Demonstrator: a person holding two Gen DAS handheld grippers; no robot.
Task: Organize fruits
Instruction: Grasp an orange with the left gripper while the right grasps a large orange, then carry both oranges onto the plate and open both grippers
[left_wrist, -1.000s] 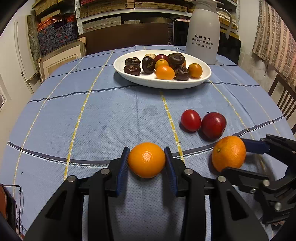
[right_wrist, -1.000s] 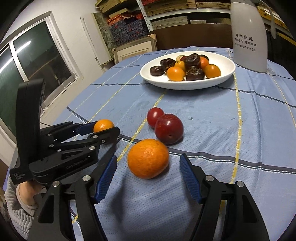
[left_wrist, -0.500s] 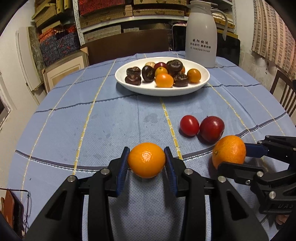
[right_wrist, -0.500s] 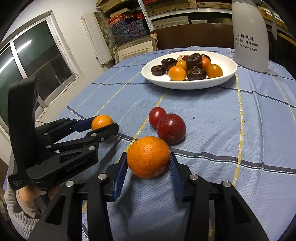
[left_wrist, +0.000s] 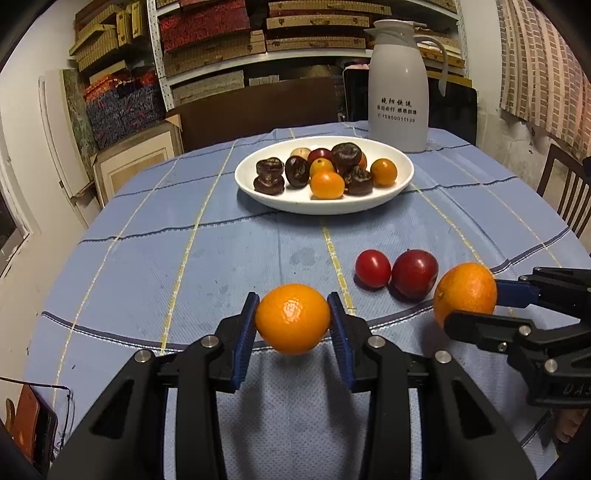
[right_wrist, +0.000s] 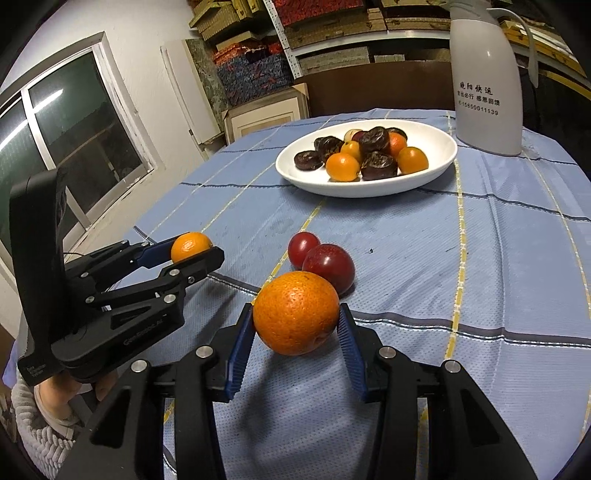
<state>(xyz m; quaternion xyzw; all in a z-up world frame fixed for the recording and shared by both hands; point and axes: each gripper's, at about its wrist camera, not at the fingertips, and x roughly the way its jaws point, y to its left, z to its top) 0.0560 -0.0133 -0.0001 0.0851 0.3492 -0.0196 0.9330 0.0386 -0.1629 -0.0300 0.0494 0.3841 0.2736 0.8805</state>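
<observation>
My left gripper (left_wrist: 292, 322) is shut on a small orange (left_wrist: 292, 318) and holds it above the blue tablecloth (left_wrist: 147, 258). My right gripper (right_wrist: 295, 317) is shut on a larger orange (right_wrist: 295, 312), also lifted off the cloth. Each gripper shows in the other's view: the right one (left_wrist: 471, 301) with its orange (left_wrist: 464, 293), the left one (right_wrist: 192, 253) with its orange (right_wrist: 191, 246). A red tomato (left_wrist: 372, 268) and a dark red plum (left_wrist: 414, 274) lie touching on the cloth just beyond. A white plate (left_wrist: 369, 203) of dark fruits and small oranges stands further back.
A white thermos jug (left_wrist: 398, 88) stands behind the plate at the right. A wooden chair (left_wrist: 565, 192) is beyond the table's right edge. Shelves of boxes (left_wrist: 221, 48) fill the back wall. A window (right_wrist: 66, 122) is at the left.
My right gripper closed on the larger orange and raised it. My left gripper kept its grip and lifted the small orange higher off the cloth.
</observation>
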